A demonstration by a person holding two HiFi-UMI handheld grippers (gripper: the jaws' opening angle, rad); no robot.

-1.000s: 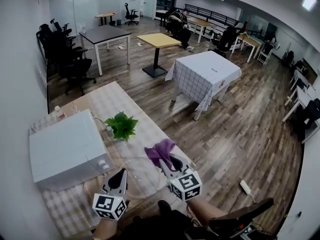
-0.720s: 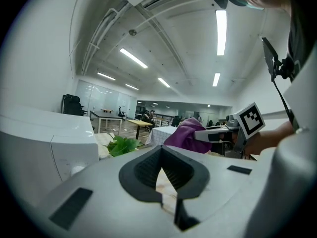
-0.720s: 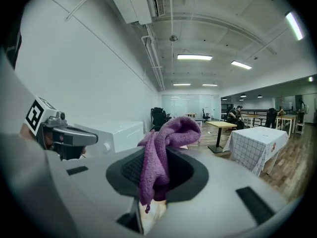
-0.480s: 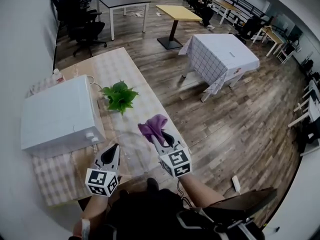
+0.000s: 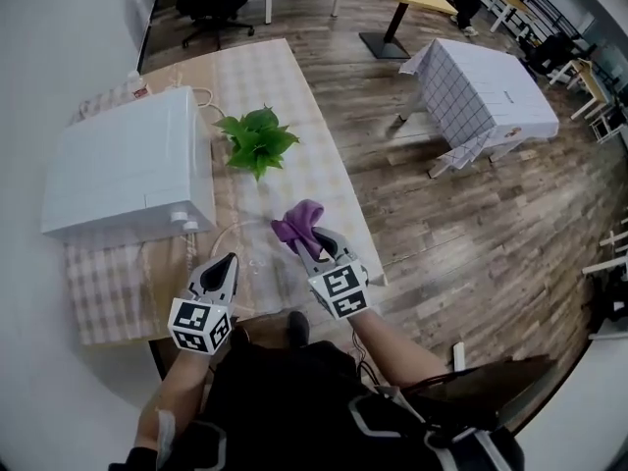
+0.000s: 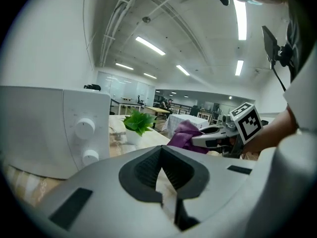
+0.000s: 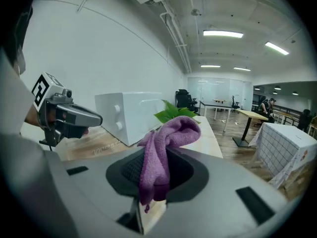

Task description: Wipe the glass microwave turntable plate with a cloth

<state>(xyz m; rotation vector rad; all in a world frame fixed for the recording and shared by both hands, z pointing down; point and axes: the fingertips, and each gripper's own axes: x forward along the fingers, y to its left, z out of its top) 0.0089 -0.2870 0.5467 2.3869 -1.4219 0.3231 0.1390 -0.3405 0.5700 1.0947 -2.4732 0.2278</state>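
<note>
The clear glass turntable plate (image 5: 257, 265) lies on the checked tablecloth in front of the white microwave (image 5: 128, 165); it is hard to make out. My left gripper (image 5: 227, 261) sits at the plate's left rim with its jaws nearly together, seemingly closed on the glass edge (image 6: 166, 182). My right gripper (image 5: 306, 241) hovers over the plate's right side, shut on a bunched purple cloth (image 5: 298, 220). That cloth (image 7: 166, 138) hangs out of the right jaws (image 7: 153, 182). From the left gripper view the cloth (image 6: 182, 134) shows to the right.
A small green potted plant (image 5: 257, 140) stands just beyond the plate, beside the microwave. The table's right edge (image 5: 353, 214) drops to wooden floor. A table with a checked cover (image 5: 481, 86) stands farther off. The person's body fills the near side.
The head camera has tipped further down and toward the table. Both grippers keep their places at the plate; the right one still holds the cloth.
</note>
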